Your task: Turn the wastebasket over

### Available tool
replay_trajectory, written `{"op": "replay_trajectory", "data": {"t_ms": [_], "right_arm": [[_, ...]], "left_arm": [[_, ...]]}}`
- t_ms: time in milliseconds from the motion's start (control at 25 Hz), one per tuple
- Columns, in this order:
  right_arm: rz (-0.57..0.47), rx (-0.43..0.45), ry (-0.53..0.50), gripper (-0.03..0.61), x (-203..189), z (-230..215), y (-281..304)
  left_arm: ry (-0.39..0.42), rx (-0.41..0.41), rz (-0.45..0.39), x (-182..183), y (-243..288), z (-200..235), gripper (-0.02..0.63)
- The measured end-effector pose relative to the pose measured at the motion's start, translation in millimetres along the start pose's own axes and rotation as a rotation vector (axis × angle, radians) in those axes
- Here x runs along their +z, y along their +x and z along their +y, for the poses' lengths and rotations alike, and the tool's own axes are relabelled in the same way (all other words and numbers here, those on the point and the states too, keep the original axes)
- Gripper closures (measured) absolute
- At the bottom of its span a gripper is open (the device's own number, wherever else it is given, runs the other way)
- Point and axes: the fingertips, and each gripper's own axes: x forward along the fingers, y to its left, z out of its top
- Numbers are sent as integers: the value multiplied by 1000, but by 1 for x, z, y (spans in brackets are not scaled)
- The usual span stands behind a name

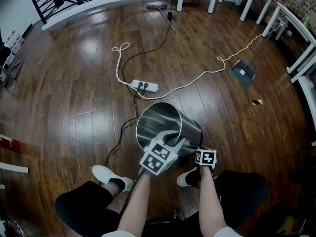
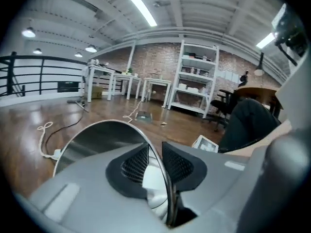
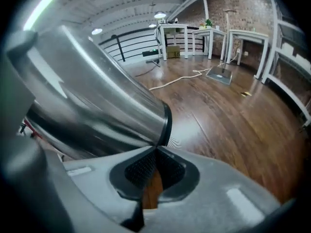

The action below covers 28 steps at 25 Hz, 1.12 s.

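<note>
A shiny steel wastebasket (image 1: 157, 120) is tipped over on the wooden floor, between the person's feet, its open mouth turned up and toward the left. My left gripper (image 1: 170, 138) straddles the near rim. In the left gripper view the thin rim (image 2: 163, 178) runs between the pads of that gripper (image 2: 156, 161), one pad inside and one outside, closed on it. My right gripper (image 1: 201, 151) is at the bin's lower right, by its base. In the right gripper view the jaws (image 3: 156, 155) are shut with nothing between them, tips at the black base ring (image 3: 166, 123) of the bin (image 3: 97, 96).
A white power strip (image 1: 145, 86) with a black cord and a looping white cable lies just beyond the bin. A dustpan (image 1: 243, 73) sits at the right. The person's white shoes (image 1: 106, 174) flank the bin. White table legs (image 1: 247, 4) and a railing line the far edge.
</note>
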Motion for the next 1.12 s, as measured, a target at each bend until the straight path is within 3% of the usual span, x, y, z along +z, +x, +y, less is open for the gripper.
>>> {"op": "replay_trajectory", "data": {"t_ms": [80, 160, 240, 360, 440, 560, 680, 720, 800, 840, 880, 1000, 1040, 1080, 1120], "right_arm": [[-25, -6, 73, 598, -8, -4, 7], [-24, 55, 93, 598, -15, 10, 17], [49, 191, 35, 598, -34, 49, 31], [128, 352, 18, 595, -74, 108, 44], [124, 367, 69, 593, -89, 123, 41], [94, 327, 196, 523, -103, 126, 24], [4, 305, 303, 463, -105, 129, -2], [-40, 304, 313, 463, -104, 131, -13], [-175, 281, 253, 463, -89, 131, -40], [-250, 260, 206, 460, -80, 129, -56], [-315, 253, 175, 459, -74, 129, -73], [-495, 319, 120, 438, -59, 137, -121], [-559, 349, 85, 365, -53, 140, -140], [-618, 371, 42, 238, -48, 142, -162], [-672, 386, -3, 192, -45, 141, -187]], "left_arm": [[52, -25, 18, -6, 6, -17, 509], [92, 10, 56, -13, 6, -17, 512], [152, 39, 139, -28, 4, -15, 523], [274, -7, 251, -60, 8, -27, 538], [367, -74, 312, -78, 15, -46, 537], [514, -165, 434, -112, 27, -76, 537], [718, -93, 524, -139, 35, -79, 534], [742, -60, 518, -141, 37, -78, 523], [668, -22, 444, -129, 33, -82, 446], [590, -9, 382, -118, 26, -87, 372], [510, 16, 312, -105, 15, -89, 344], [332, 176, 101, -64, -31, -79, 344], [284, 236, 30, -53, -51, -76, 334], [234, 291, -40, -44, -73, -76, 325], [183, 343, -110, -38, -96, -79, 313]]}}
